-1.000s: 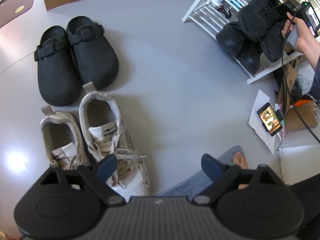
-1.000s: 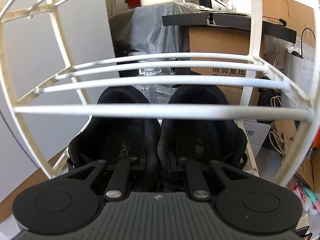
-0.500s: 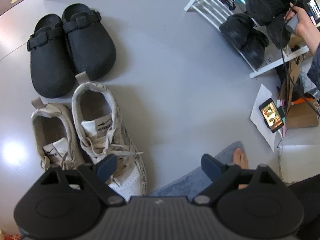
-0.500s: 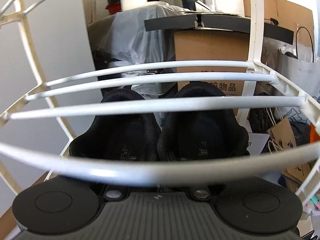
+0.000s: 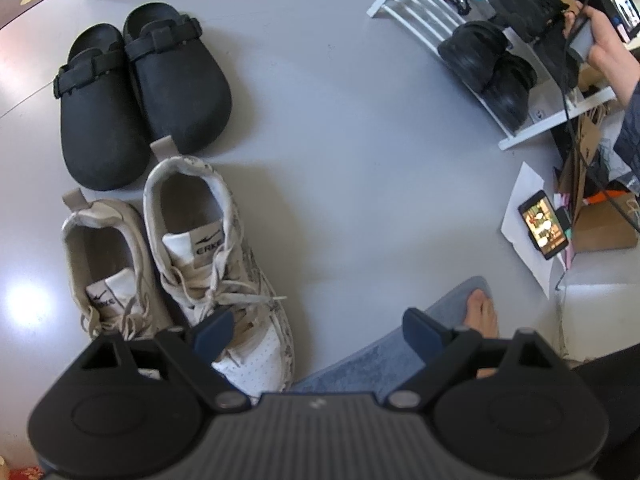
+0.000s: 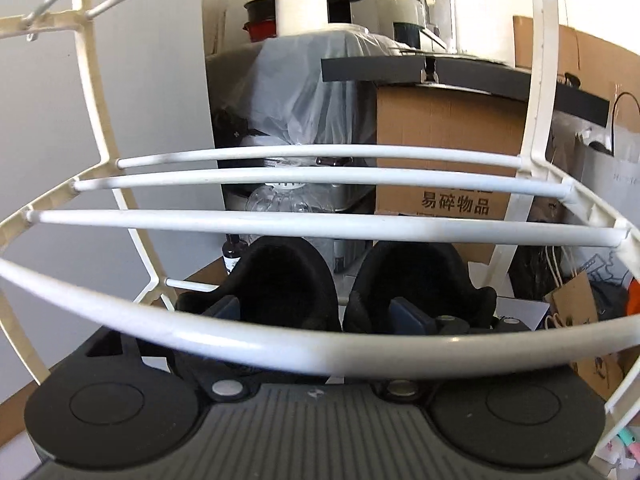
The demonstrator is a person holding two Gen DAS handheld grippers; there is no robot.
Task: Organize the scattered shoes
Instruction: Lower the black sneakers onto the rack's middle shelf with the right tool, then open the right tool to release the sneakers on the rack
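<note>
The left gripper [image 5: 318,326] is hovering with fingers spread over scuffed white lace-up sneakers [image 5: 216,256] on the smooth grey floor [image 5: 340,140]; matte black clogs [image 5: 140,92] are lying beyond. Only the right wrist view is showing the right gripper [image 6: 320,312] with fingers parted behind black sneakers [image 6: 352,280] inside the white tubular shoe rack [image 6: 320,222].

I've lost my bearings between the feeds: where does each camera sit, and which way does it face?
Left wrist: above the floor, facing down at white sneakers and black clogs; open left gripper, a bare foot.
Right wrist: inside the white rack, facing black shoes; open right gripper.
Shared: rack and black shoes.
</note>
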